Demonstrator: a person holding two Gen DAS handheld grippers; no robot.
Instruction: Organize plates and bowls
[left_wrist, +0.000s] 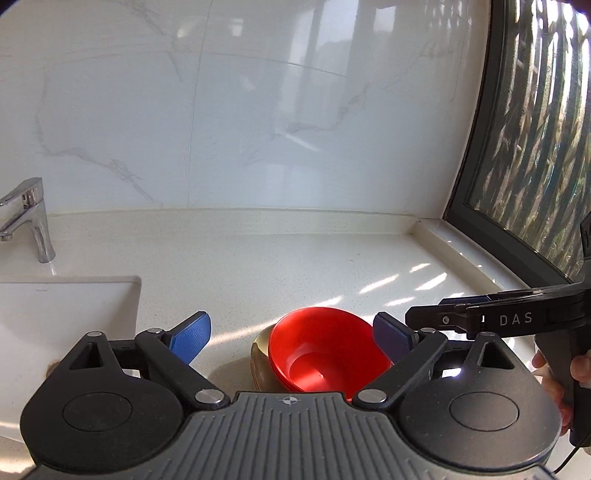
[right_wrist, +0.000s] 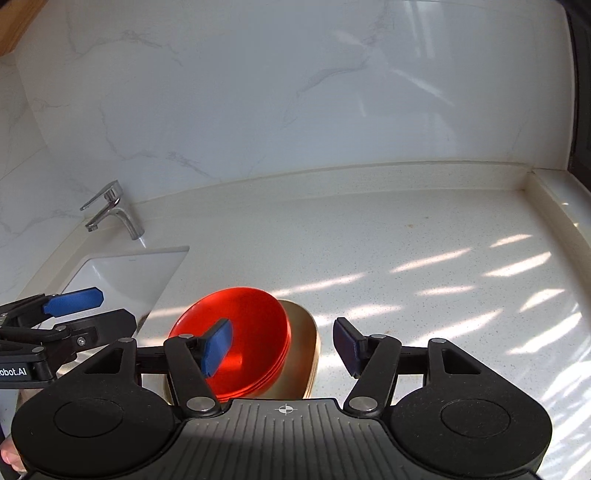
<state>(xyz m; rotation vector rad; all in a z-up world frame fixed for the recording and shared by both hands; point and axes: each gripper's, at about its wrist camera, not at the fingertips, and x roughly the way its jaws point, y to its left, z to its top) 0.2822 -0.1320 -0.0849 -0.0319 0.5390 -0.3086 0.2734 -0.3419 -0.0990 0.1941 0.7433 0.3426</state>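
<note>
Jaws open; only left wrist view shows window (left_wrist: 535, 110) beside red bowls (left_wrist: 325, 350).

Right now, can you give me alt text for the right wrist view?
A stack of red bowls sits nested in gold plates on a speckled white counter, below the open right gripper, which holds nothing. The left gripper enters at left, near the sink and faucet.
</note>
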